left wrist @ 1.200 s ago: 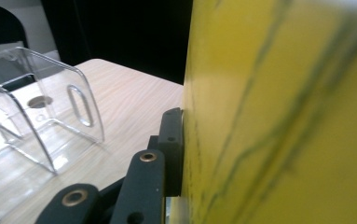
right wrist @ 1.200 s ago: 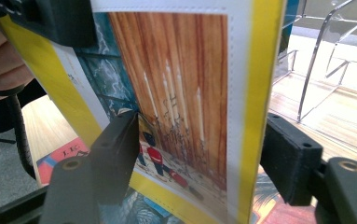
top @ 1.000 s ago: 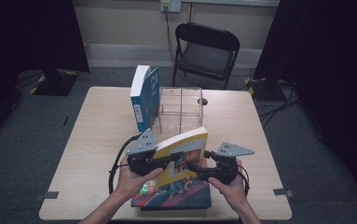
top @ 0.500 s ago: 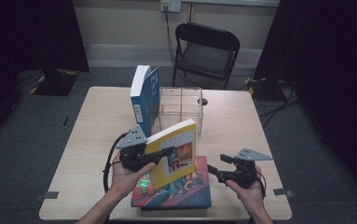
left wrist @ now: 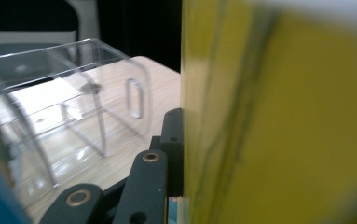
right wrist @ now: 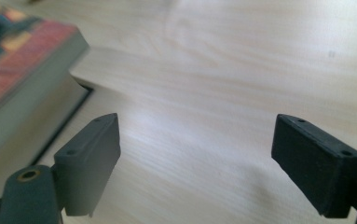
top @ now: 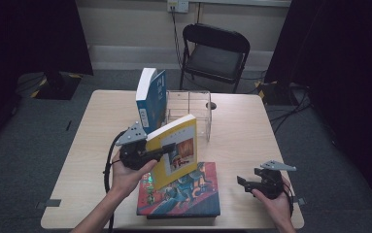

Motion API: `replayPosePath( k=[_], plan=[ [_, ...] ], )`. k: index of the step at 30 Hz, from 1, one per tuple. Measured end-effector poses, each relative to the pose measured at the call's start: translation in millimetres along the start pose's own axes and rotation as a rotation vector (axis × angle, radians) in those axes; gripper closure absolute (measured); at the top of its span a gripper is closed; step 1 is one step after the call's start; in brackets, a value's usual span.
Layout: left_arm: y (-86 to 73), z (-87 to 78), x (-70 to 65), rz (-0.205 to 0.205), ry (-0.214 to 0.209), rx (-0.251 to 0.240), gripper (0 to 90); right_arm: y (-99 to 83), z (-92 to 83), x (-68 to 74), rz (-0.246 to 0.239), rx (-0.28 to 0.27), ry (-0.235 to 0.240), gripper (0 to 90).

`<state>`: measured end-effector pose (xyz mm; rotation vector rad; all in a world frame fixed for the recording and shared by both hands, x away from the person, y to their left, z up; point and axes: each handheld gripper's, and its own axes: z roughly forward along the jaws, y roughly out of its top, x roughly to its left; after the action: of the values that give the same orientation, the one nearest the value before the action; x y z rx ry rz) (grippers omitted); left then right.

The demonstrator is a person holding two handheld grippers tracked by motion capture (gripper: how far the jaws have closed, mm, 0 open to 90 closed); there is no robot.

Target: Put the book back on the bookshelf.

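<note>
Holding the yellow book (top: 176,150) upright above the flat comic book (top: 181,194), my left hand-held gripper (top: 161,150) pinches its edge alone. My right hand-held gripper (top: 245,184) has let go, jaws just spread empty, and dropped low over the counter (top: 242,131); next comes slotting into the clear rack (top: 191,111).

Left gripper (top: 166,149) clamped, raised – right gripper (top: 242,183) low, jaws just opening, empty.

The right gripper (top: 242,183) has let go of the yellow book (top: 176,148), its jaws just opening empty, and dropped toward four o'clock, low over the table (top: 242,131).
</note>
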<state>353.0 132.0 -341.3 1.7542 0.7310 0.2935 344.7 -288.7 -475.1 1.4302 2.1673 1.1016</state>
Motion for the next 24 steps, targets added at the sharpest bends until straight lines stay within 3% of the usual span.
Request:
replayPosePath(
  k=[6,9,13,17,19,24],
  plan=[
    [4.5,-2.0,11.4,-0.040,0.062,-0.036,75.8,-1.7,9.0,-3.6,-0.008,0.042,-0.049,15.6],
    [7.7,-2.3,13.7,-0.040,0.085,-0.043,75.8,-2.3,10.8,-2.6,-0.026,0.051,-0.062,15.6],
    [15.4,0.2,14.3,-0.012,0.155,-0.050,75.7,-6.9,16.6,2.4,-0.067,0.097,-0.067,15.6],
    [18.0,3.4,17.5,-0.026,0.177,-0.053,75.8,-9.3,17.7,4.2,-0.087,0.085,-0.086,15.2],
    [19.7,5.9,18.5,-0.023,0.202,-0.062,75.8,-15.0,20.4,4.2,-0.116,0.033,-0.097,14.2],
    [27.6,12.5,25.2,-0.029,0.256,-0.071,75.7,-15.5,20.6,4.1,-0.117,0.028,-0.096,14.2]
  ],
)
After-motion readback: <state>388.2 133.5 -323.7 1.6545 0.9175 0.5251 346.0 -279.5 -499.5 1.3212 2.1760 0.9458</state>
